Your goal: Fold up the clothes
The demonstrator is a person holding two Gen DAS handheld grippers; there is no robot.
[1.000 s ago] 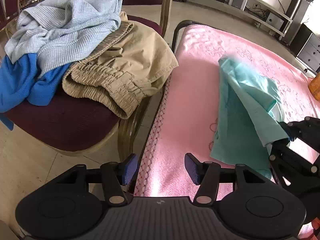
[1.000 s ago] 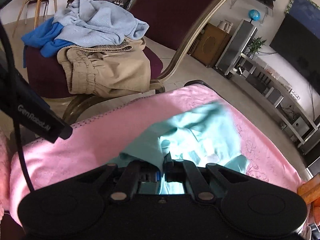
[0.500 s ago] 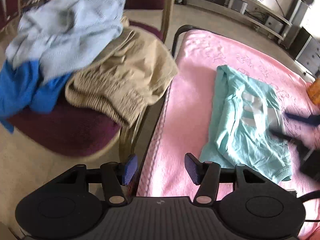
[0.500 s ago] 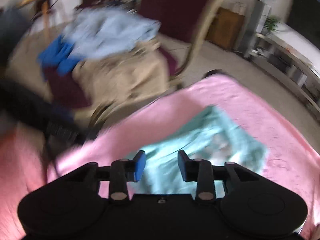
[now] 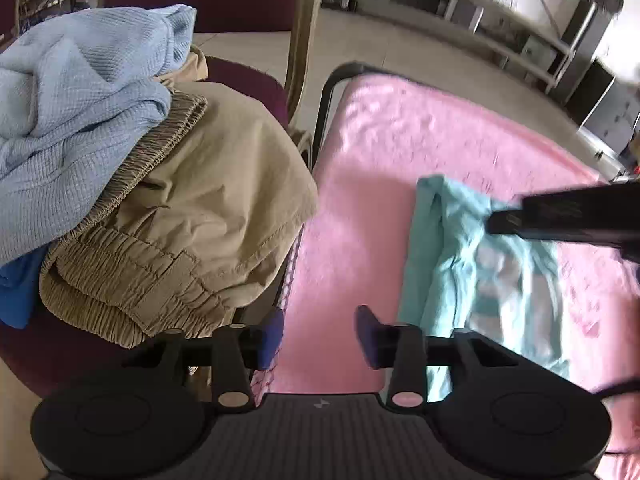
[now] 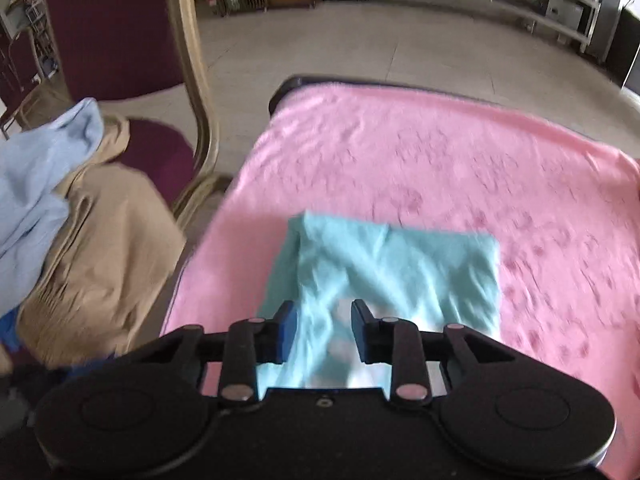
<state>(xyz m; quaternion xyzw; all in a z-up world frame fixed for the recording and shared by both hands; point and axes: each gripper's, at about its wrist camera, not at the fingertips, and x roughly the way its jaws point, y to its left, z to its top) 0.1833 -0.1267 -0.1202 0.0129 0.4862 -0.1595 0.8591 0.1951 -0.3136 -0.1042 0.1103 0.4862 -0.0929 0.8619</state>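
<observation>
Motion blur smeared the pale print on my teal shirt (image 6: 384, 268), so I could not read it. The shirt lay flat, partly folded, near the pink-covered tabletop's (image 6: 440, 152) left edge. My right tool (image 6: 324, 332) hung empty above it, jaws just narrowed; my left tool (image 5: 318, 336) closed partway on nothing.

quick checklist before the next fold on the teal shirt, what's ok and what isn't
1. Teal shirt lies flat on the pink blanket: ok.
2. Right claw free of cloth: ok, it has just let go and stands open above the shirt.
3. Left claw empty: ok, its jaws have just been narrowing over bare blanket.
4. Shirt edges squared: cannot tell, both views are blurred.
5. Tan trousers and light blue sweater clear of the blanket: ok, piled on the chair.
</observation>
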